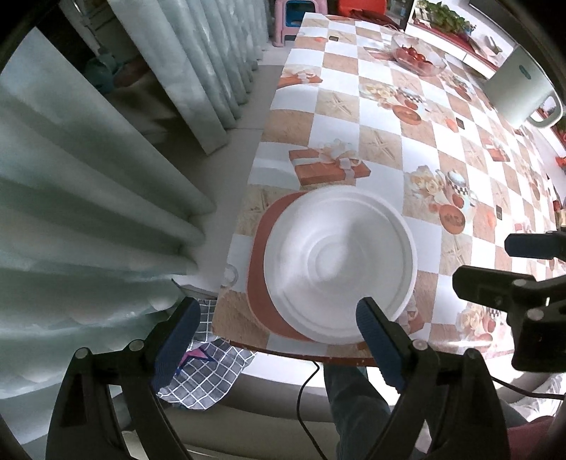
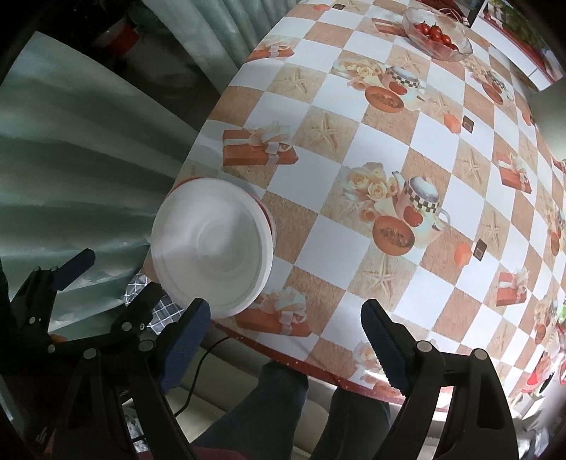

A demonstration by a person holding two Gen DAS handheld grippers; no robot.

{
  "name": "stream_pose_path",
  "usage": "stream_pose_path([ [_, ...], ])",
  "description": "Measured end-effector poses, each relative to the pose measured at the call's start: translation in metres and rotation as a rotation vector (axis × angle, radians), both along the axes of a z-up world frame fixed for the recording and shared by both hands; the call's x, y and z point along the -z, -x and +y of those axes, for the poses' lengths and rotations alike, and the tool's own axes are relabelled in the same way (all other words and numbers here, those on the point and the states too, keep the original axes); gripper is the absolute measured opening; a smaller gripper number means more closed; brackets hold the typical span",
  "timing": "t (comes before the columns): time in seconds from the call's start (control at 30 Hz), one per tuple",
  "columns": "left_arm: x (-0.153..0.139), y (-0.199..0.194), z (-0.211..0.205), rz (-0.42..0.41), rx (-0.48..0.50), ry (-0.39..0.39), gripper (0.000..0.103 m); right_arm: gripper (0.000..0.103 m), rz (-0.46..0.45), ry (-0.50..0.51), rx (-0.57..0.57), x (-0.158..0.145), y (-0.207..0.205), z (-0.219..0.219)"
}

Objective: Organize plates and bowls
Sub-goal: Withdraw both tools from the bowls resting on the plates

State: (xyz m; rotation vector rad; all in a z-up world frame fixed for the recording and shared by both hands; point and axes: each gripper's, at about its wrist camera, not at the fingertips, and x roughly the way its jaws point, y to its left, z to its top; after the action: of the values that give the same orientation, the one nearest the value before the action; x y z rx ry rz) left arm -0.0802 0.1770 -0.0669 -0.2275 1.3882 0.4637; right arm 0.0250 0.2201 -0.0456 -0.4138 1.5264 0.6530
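Both grippers released above the stacked dishes

Your left gripper and right gripper hang wide apart, grasping nothing. The white bowl sits nested on a red plate at the table corner, probably stacked to save room. The far glass bowl holds tomatoes.

Both wrist views downward, sharing white bowl

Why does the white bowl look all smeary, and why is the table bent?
Left wrist view: the white bowl looks smeared, probably motion blur, with little glare. Right wrist view: the fisheye lens bends the checked tablecloth and darkens the picture's corners.
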Motion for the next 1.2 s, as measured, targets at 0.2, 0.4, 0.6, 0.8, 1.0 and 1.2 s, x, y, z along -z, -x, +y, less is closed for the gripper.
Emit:
stream_pose_path([
  [0.2, -0.005, 0.002, -0.006, 0.004, 0.015, 0.001, 0.092, 0.088, -0.013, 0.002, -0.018, -0.006, 0.005, 0.002],
  [0.4, -0.008, 0.005, -0.012, 0.008, 0.023, 0.038, 0.092, 0.088, -0.04, 0.009, -0.044, -0.013, 0.011, 0.007],
  [0.6, -0.011, 0.01, -0.017, 0.011, 0.013, 0.057, 0.092, 0.088, -0.046, 0.039, -0.064, -0.013, 0.013, 0.01],
  [0.8, -0.01, 0.014, -0.02, 0.029, -0.001, 0.055, 0.092, 0.088, -0.066, 0.063, -0.127, -0.013, 0.022, 0.017],
  [1.0, -0.014, 0.015, -0.017, 0.028, -0.013, 0.05, 0.092, 0.088, -0.077, 0.07, -0.154, -0.016, 0.024, 0.02],
  [1.2, -0.015, 0.009, -0.019, 0.033, -0.004, 0.047, 0.092, 0.088, -0.074, 0.082, -0.179, -0.015, 0.025, 0.022],
])
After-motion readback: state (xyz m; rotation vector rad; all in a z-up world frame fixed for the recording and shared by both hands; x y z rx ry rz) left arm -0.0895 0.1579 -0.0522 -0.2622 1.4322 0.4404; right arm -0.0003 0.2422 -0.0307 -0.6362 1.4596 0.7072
